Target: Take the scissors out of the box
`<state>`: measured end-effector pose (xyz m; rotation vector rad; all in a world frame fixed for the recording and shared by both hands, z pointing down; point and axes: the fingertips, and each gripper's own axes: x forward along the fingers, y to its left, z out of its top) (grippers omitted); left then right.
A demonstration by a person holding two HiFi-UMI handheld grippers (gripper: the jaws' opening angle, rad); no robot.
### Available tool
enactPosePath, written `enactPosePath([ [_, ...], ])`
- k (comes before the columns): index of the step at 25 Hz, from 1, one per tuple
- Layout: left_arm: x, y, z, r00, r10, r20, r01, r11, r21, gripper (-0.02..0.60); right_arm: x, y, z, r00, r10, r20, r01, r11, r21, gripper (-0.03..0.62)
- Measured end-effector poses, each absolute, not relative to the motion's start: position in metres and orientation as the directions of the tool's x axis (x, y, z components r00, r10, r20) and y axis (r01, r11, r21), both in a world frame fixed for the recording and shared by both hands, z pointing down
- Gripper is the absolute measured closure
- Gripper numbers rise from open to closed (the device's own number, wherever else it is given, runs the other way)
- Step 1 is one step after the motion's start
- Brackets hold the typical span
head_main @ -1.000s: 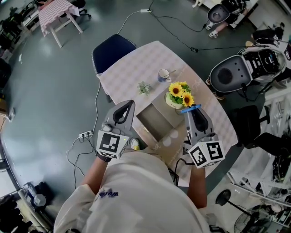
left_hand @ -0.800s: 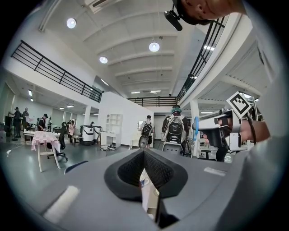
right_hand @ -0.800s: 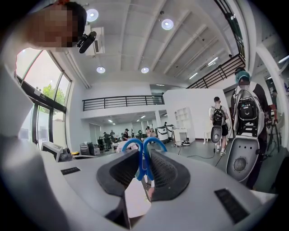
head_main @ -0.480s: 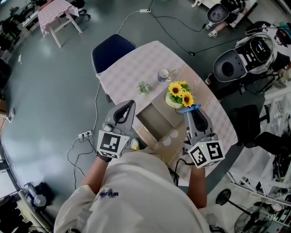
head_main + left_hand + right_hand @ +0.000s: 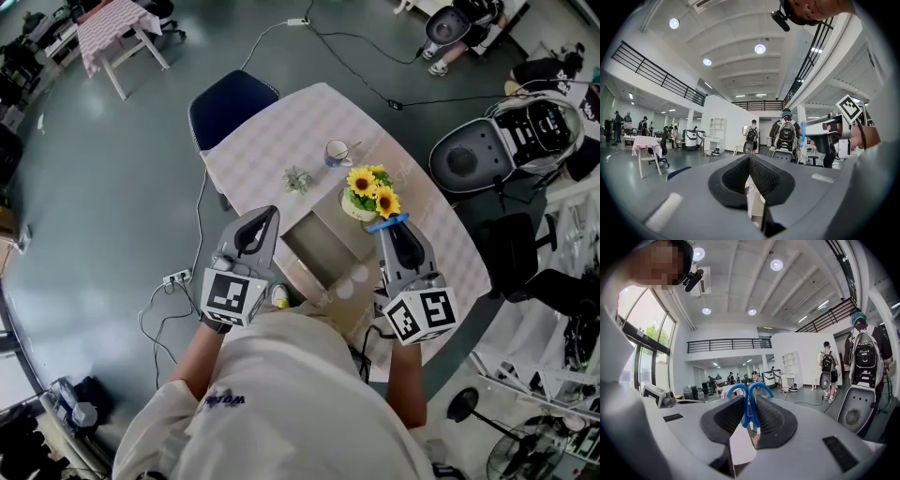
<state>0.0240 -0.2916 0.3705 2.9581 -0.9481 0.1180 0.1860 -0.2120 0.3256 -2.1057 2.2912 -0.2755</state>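
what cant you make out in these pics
- scissors blades: right gripper view, buried between the pads of the right hand-held gripper; only the blue handles show.
- box contents: head view, too small to tell; its near end runs behind the person's shoulder.
- yellow object: head view, half hidden by the left hand-held gripper, too small to name.

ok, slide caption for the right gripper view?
Right gripper closed on the blue-handled scissors, handles poking out past its fingers.
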Motion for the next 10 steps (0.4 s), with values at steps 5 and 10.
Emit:
enactPosePath([
  [5, 0.023, -0.290, 0.371, 0.812, -0.578, 0.087, -0.580, -0.814, 0.009, 0.578, 0.184, -0.213, 0.327, -0.079, -0.990, 0.114, -0.992, 0.066, -0.107, 0.510],
  [10, 0.025, -0.283, 0.374, 0.815, -0.573, 0.090, -0.576, -0.817, 0.013, 0.578, 0.167, -0.214, 0.327, -0.109, -0.988, 0.107, -0.992, 0.100, -0.079, 0.510],
])
